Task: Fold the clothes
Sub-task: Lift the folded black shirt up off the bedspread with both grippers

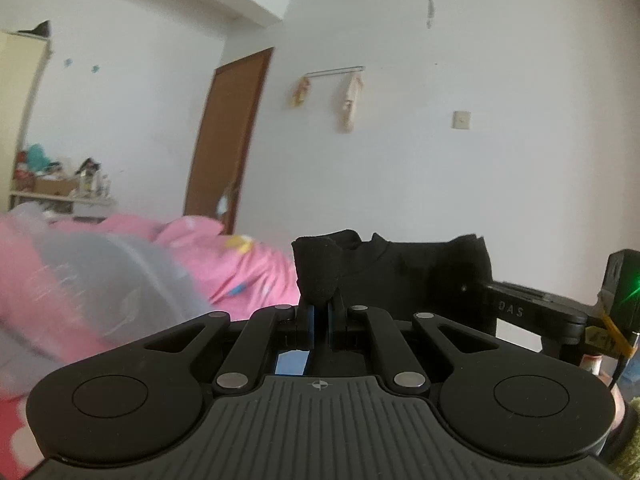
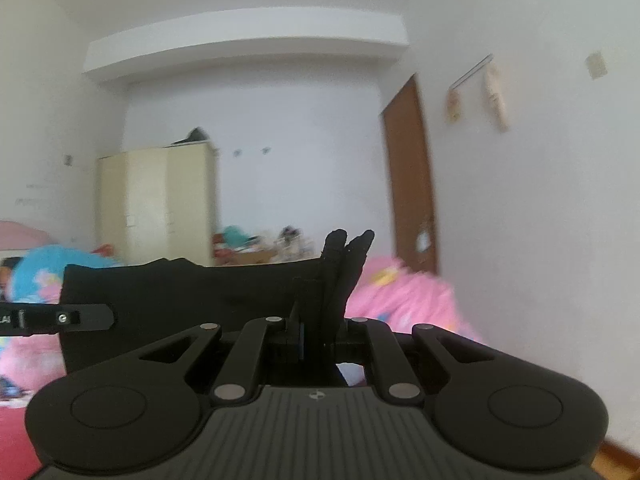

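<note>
A black garment [image 1: 408, 272] hangs stretched in the air between both grippers. My left gripper [image 1: 320, 304] is shut on one top corner, and a bunched tip of cloth sticks up above its pads. In the right wrist view my right gripper [image 2: 320, 320] is shut on the other top corner of the black garment [image 2: 192, 300], with ribbed fabric poking up past the fingers. Each view shows the opposite gripper at the far end of the cloth: the right one [image 1: 532, 312] and the left one [image 2: 60, 318]. Both grippers point level across the room.
Pink bedding [image 1: 240, 264] lies below and behind the garment, with a translucent bag [image 1: 100, 280] at left. A brown door [image 2: 412, 184], a cream wardrobe [image 2: 160, 208] and a cluttered shelf [image 1: 60, 184] stand along the white walls. A red patterned cover [image 2: 24, 420] lies low at left.
</note>
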